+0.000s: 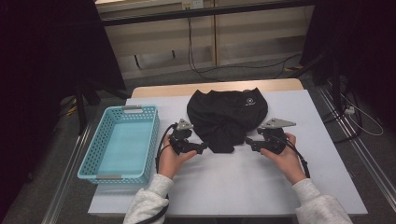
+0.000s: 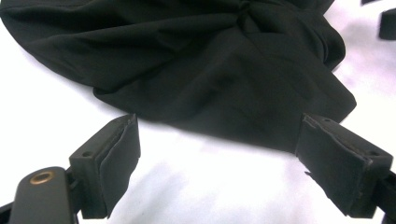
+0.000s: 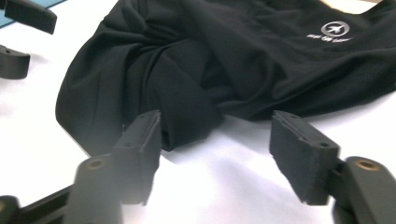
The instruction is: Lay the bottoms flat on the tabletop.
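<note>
Toward the desk's [image 1: 243, 186] far edge, both released tongs, left tongs [image 1: 203, 147] and right tongs [image 1: 249, 141], flank the black garment [image 1: 227, 114]; next, pinch its near hem.

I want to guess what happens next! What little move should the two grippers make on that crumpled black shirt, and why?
Probably ease both forward onto the shirt's near edge. The left gripper and right gripper sit on either side of the black shirt, jaws open, pads just short of the cloth and gripping nothing. The shirt lies bunched on the white table, so it needs grabbing first.
</note>
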